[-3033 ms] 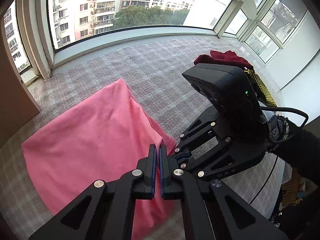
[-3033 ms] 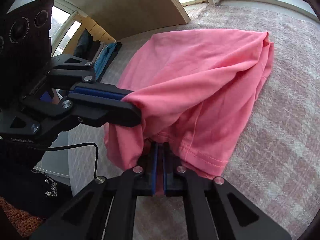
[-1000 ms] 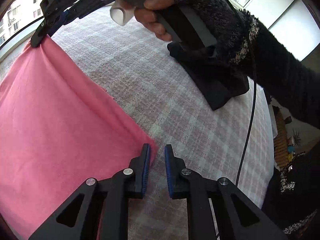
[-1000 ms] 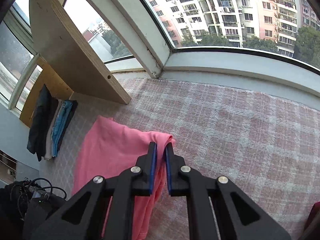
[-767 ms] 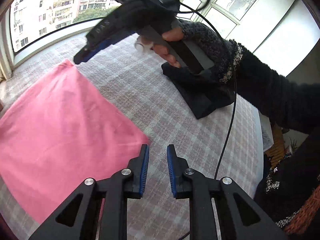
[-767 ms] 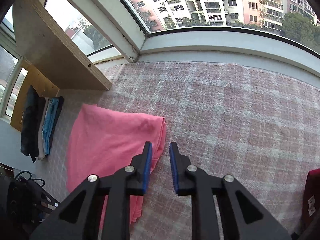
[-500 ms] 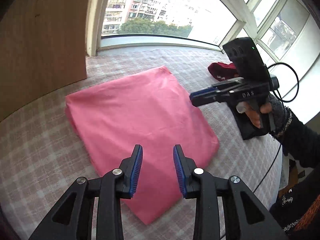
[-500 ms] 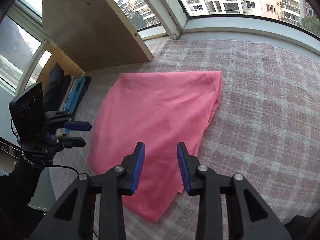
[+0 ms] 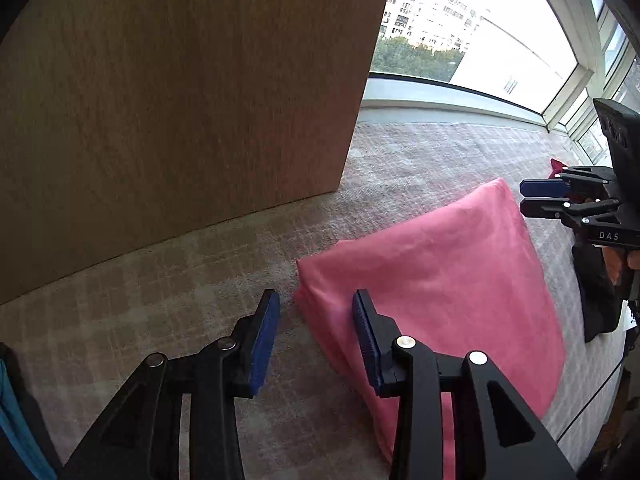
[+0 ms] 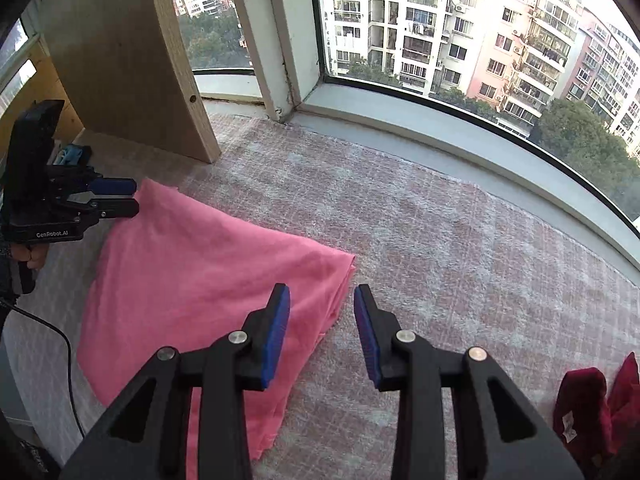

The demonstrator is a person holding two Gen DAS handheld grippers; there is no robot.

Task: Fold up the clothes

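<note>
On the plaid-covered tabletop [image 10: 460,248], toward its left side near the upright wooden board [image 9: 180,100], lies the pink garment [image 10: 192,276] — folded into a rough rectangle, flat, with a few soft wrinkles. In the right wrist view one folded corner points toward the window sill [image 10: 440,128], and its near edge runs down toward the tabletop's front edge.

The left tongs [image 9: 316,336] are spread wide, empty, hanging just over the garment's left corner: one blue pad [image 9: 262,340] sits over bare plaid cloth, the other over pink fabric. Whether either pad touches the cloth cannot be told. The right tongs [image 10: 322,332] are likewise spread and hold nothing; their left pad [image 10: 276,336] is over the garment's right edge, the right one over bare plaid.

Each tool shows in the other's camera — the left one beside the garment's far left corner, held in a hand [image 10: 30,256], with a black cable [image 10: 60,344] trailing from it.

A dark red garment [image 10: 592,408] lies at the right end of the tabletop, well apart from the pink one. A dark cloth [image 9: 600,300] lies just right of the pink garment. Apartment blocks [image 10: 460,20] and trees fill the window.
</note>
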